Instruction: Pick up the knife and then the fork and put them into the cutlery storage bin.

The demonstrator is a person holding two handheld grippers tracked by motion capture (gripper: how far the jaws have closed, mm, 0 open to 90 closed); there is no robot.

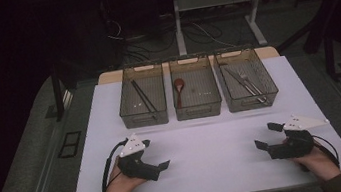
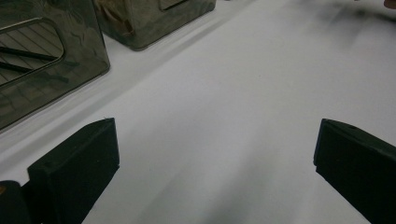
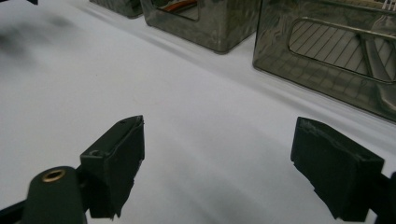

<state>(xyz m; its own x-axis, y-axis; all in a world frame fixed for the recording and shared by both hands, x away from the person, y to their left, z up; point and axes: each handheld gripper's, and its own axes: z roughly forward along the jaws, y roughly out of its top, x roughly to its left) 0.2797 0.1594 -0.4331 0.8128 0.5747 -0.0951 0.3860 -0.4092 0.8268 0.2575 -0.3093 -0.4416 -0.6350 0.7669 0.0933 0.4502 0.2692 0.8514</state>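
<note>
Jaws on both units stand wide apart, nothing between. Left gripper [image 1: 155,154] and right gripper [image 1: 265,136] rest low on the bare white bench [image 1: 206,146], near its front edge, well apart from each other. Beyond them, three smoked bins in a row: left bin [image 1: 142,101] w/ chopsticks [image 1: 142,97], middle bin [image 1: 196,92] w/ red spoon [image 1: 178,91], right bin [image 1: 246,84] w/ knife & fork [image 1: 247,83]. Step, by my read: cutlery all sorted, hands parked; no item loose on bench. Next move, if any, needs a reach fwd over a bin rim. High view gives bin contents; gripper views give bin walls close, ribbed floors thru handle slots, e.g. right bin [image 3: 336,51].
</note>
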